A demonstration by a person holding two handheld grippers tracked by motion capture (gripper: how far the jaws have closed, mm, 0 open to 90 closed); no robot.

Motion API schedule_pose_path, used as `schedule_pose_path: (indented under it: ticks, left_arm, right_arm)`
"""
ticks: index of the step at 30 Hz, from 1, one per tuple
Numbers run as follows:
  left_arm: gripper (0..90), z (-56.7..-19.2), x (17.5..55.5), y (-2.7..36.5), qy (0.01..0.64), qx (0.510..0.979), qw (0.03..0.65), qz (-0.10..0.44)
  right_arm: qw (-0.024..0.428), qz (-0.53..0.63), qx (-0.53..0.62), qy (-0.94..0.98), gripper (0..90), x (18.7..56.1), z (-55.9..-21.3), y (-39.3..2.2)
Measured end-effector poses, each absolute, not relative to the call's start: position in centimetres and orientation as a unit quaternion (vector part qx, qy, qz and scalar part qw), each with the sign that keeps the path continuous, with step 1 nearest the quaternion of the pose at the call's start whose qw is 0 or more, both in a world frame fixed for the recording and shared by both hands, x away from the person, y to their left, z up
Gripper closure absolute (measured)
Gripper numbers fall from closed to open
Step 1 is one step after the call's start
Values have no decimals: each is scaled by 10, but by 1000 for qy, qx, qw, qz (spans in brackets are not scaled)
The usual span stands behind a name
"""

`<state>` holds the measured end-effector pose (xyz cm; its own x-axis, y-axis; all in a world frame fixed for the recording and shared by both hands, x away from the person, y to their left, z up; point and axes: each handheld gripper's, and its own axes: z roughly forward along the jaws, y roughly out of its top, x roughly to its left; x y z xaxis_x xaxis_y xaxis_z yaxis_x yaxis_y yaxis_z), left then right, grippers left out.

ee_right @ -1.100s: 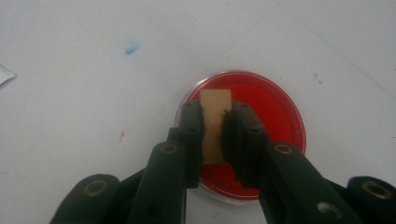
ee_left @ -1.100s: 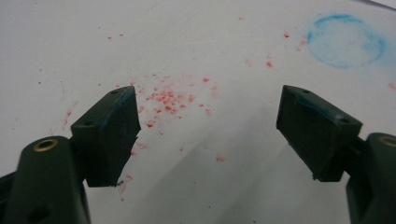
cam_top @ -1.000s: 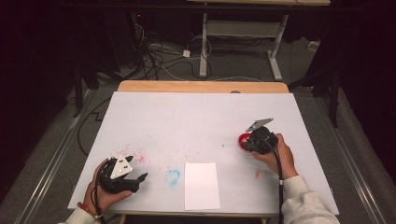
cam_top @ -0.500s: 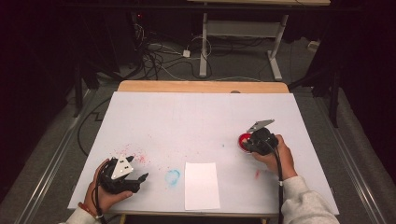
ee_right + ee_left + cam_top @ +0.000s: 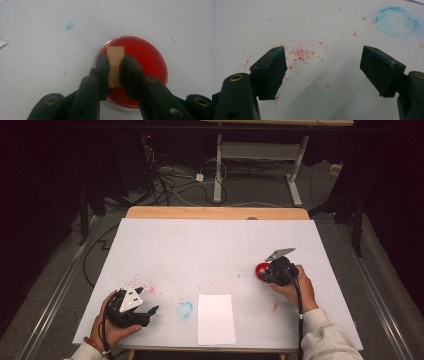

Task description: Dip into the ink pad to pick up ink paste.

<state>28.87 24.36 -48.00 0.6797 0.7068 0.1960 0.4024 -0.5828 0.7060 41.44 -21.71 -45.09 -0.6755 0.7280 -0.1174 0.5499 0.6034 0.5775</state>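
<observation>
A white table (image 5: 215, 245) stands on grey floor among cables. Its sheet of paper (image 5: 216, 318) lies near the front edge. The round dish (image 5: 150, 57) holds red paint. The right gripper (image 5: 115, 65) pinches a tan block (image 5: 115, 56) above the dish; the left gripper (image 5: 323, 71) gapes empty over red specks (image 5: 299, 52).

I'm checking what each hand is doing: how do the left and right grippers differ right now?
The left gripper has its jaws wide apart with nothing between them; the right gripper is shut on a tan strip. The left sits over red specks on the white table; the right hangs over a red dish. Both have black jaws.
</observation>
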Motion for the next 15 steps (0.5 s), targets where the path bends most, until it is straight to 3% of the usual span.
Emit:
schedule_pose_path:
  ticks: [15]
  left_arm:
    - [208, -480, 288, 245, 321, 858, 323, 237]
  right_arm:
    - [182, 299, 374, 859, 761, 410, -432, -230]
